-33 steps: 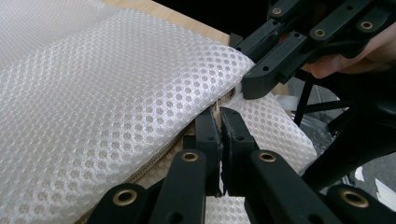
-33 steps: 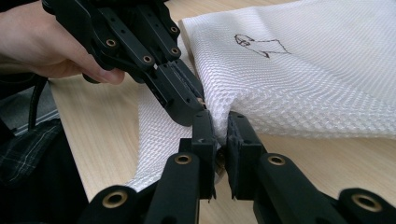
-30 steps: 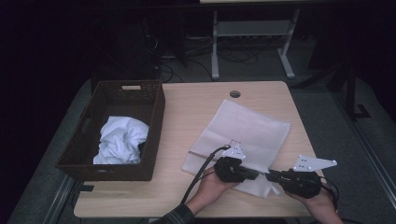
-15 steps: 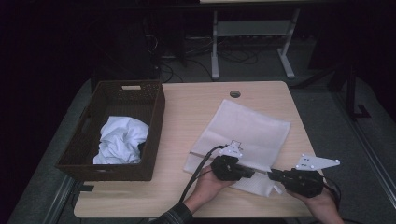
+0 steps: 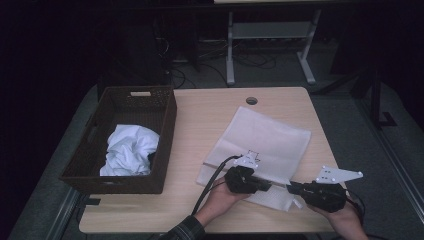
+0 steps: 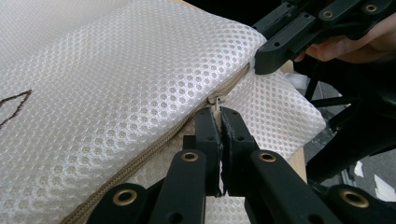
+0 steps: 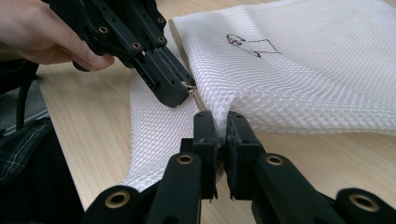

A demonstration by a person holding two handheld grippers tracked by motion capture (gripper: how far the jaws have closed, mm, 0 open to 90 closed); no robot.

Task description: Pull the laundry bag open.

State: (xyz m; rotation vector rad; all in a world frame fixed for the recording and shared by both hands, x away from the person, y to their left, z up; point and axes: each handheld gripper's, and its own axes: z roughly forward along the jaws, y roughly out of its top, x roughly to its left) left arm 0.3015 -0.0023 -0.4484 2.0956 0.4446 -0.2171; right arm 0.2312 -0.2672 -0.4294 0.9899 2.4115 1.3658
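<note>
Presently, the white mesh laundry bag (image 5: 260, 145) lies flat on the light wooden table (image 5: 200, 115), near its front edge. Unzipping should go best if the slider is drawn steadily along the tan zipper (image 6: 154, 144) while the corner is kept taut. The left gripper (image 6: 219, 116) is clamped on the zipper pull (image 6: 215, 100); the right gripper (image 7: 220, 126) pinches the mesh at the bag's corner.

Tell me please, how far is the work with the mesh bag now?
Done: the mesh bag lies flat on the table. In hand: the left claw pinches the zipper pull, and the right claw pinches the bag's edge beside it. Left: the white cloth is in the basket, not in the bag.
</note>
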